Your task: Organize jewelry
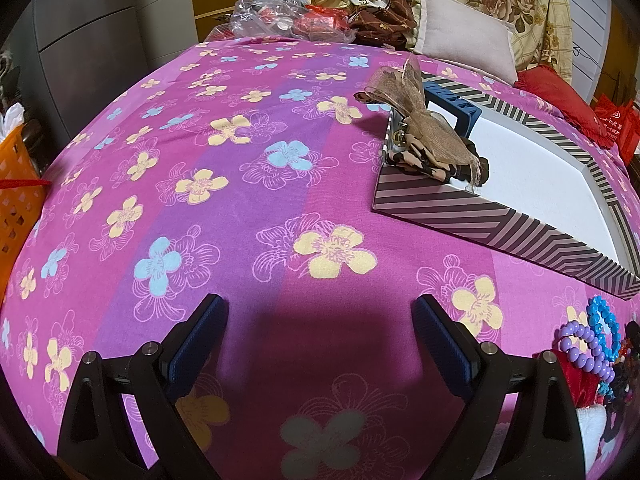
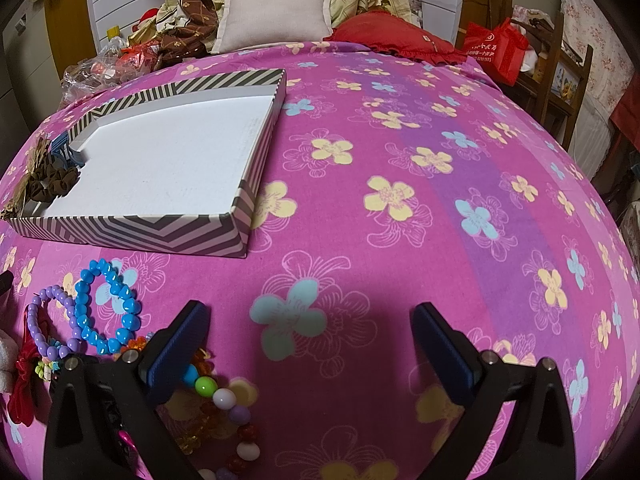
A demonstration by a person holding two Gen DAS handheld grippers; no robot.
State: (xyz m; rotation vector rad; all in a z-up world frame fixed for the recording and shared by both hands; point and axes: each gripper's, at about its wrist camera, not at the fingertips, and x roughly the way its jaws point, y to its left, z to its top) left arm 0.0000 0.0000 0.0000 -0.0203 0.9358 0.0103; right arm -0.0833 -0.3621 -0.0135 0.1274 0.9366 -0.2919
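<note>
A shallow striped box [image 2: 132, 236] with a white floor lies on the flowered bedspread. In its far left corner sit a blue claw clip [image 1: 452, 100], a brown scrunchie [image 2: 50, 182] and a gauzy ribbon hair bow [image 1: 416, 128]. In front of the box lie a blue bead bracelet [image 2: 106, 306] and a purple bead bracelet [image 2: 48, 320]. A string of mixed coloured beads [image 2: 224, 404] runs under the right gripper's left finger. My right gripper [image 2: 312, 344] is open just right of this pile. My left gripper [image 1: 320, 340] hovers open over bare bedspread, left of the box [image 1: 480, 224].
An orange basket [image 1: 16, 208] stands off the bed's left side. Pillows [image 2: 276, 12], folded cloth and plastic bags crowd the head of the bed. A red bag [image 2: 496, 48] and a wooden chair [image 2: 560, 72] are at the right.
</note>
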